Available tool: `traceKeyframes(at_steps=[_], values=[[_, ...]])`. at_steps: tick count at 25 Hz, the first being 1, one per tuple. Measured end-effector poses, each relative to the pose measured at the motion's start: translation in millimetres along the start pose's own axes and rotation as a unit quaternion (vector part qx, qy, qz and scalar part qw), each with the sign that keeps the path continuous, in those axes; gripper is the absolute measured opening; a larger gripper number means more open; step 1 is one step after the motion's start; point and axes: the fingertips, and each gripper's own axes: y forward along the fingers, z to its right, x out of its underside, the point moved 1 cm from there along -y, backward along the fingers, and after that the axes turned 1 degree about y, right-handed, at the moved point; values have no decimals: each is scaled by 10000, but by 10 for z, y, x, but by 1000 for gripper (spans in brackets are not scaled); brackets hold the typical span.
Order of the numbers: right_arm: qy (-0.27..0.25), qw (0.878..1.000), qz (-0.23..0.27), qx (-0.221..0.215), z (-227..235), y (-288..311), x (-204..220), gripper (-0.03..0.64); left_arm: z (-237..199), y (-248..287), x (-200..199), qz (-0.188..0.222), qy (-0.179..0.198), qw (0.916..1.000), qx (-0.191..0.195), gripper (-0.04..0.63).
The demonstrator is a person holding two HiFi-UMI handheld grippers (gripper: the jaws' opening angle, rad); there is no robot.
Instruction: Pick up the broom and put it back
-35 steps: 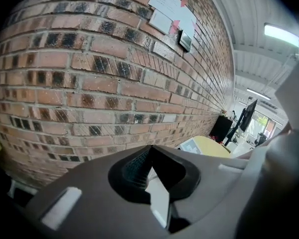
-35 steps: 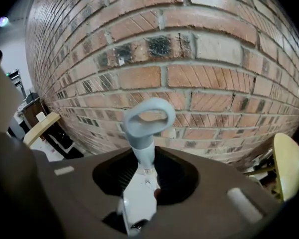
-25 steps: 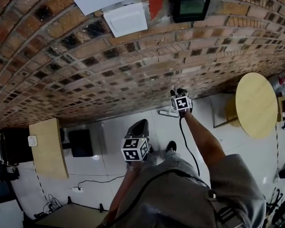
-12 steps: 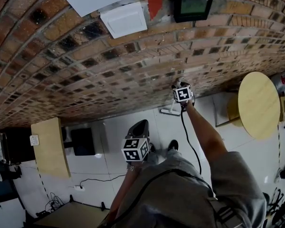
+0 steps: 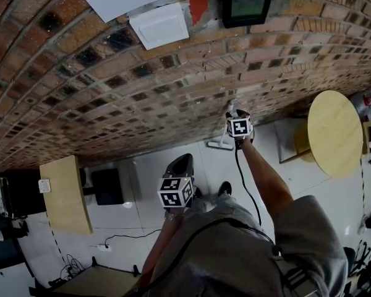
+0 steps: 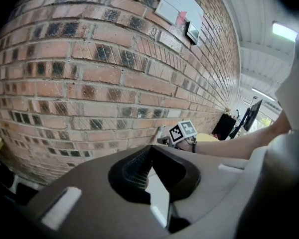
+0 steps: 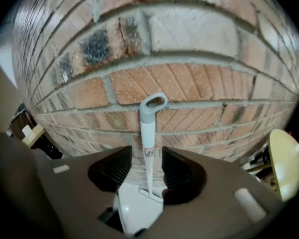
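The broom (image 7: 148, 133) has a white handle with a grey loop at its top. It leans upright against the brick wall (image 5: 142, 98), with its head (image 5: 221, 145) on the white floor. My right gripper (image 7: 146, 151) has the handle between its jaws; they stand wide and are closing a little, and the pads do not touch the handle. In the head view the right gripper (image 5: 235, 116) is close to the wall. My left gripper (image 5: 180, 164) hangs lower, away from the broom. In its own view the left gripper (image 6: 150, 149) is shut on nothing.
A round wooden table (image 5: 334, 135) stands at the right. A wooden tabletop (image 5: 63, 193) and a black box (image 5: 106, 185) are at the left. A cable (image 5: 120, 235) lies on the floor. A black screen (image 5: 245, 7) and a white box (image 5: 159, 25) hang on the wall.
My right gripper has shifted slightly to the right along the wall. The broom still leans on the wall. The left gripper has stayed where it was.
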Motion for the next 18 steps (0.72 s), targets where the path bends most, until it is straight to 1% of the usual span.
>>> traceKeyframes(at_steps=[1, 3, 4, 7, 10, 12, 13, 18], values=[[170, 9997, 148, 43, -31, -141, 9, 162, 15, 8, -17, 14, 26, 10000, 39, 5], [428, 9981, 432, 105, -147, -476, -13, 124, 49, 41, -75, 58, 92, 9999, 131, 5], [530, 9971, 541, 113, -234, -658, -35, 94, 69, 62, -106, 84, 128, 9997, 181, 5], [707, 9951, 686, -73, -611, -1125, -101, 50, 130, 126, -181, 137, 239, 9991, 335, 5], [519, 9959, 668, -317, -1003, -1496, -180, 24, 221, 169, -238, 170, 333, 9981, 491, 5], [374, 9961, 678, -414, -1184, -1727, -231, 16, 305, 184, -272, 207, 408, 9973, 571, 5], [333, 9961, 690, -431, -1247, -1828, -250, 2, 347, 189, -290, 222, 445, 9969, 607, 5], [244, 9963, 722, -400, -1453, -2182, -279, 0, 496, 158, -365, 294, 568, 9950, 767, 5]])
